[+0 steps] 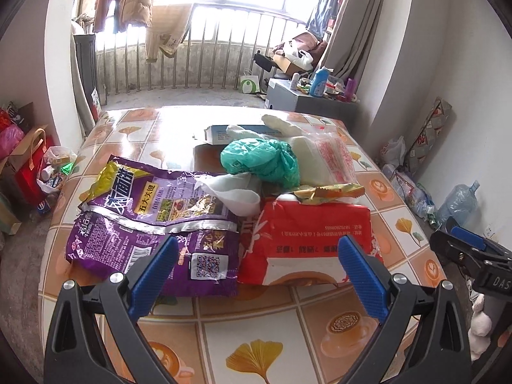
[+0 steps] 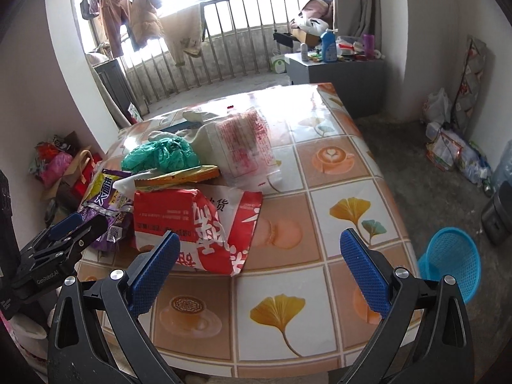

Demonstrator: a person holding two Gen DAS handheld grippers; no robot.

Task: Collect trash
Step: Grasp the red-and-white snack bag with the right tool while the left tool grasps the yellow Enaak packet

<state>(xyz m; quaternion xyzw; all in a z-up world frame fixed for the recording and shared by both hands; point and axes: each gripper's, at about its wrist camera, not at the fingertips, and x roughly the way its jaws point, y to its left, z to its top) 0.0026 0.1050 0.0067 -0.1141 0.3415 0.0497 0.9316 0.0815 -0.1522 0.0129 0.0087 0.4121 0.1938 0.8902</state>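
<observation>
Both grippers hovered with jaws apart over the littered table.
The left gripper [image 1: 256, 256] faced a crumpled purple foil wrapper [image 1: 153, 220] touching a red plastic bag [image 1: 307, 240]; the right gripper [image 2: 259, 252] held nothing, above the tiled tablecloth [image 2: 336, 166].

Open tiles on the near and right bench, litter piled at the left and centre

The bench [image 2: 336, 172] lay bare along its near edge and right half, leaving a gripper free passage there. A purple wrapper [image 1: 153, 224] and a red bag [image 1: 307, 243] blocked the near left, touching each other; behind them a green plastic bag [image 1: 265, 160], a clear printed bag [image 2: 246, 144] and a blue-and-white box [image 1: 220, 134] crowded the middle. A blue basket [image 2: 451, 262] stood on the floor off the right edge.
</observation>
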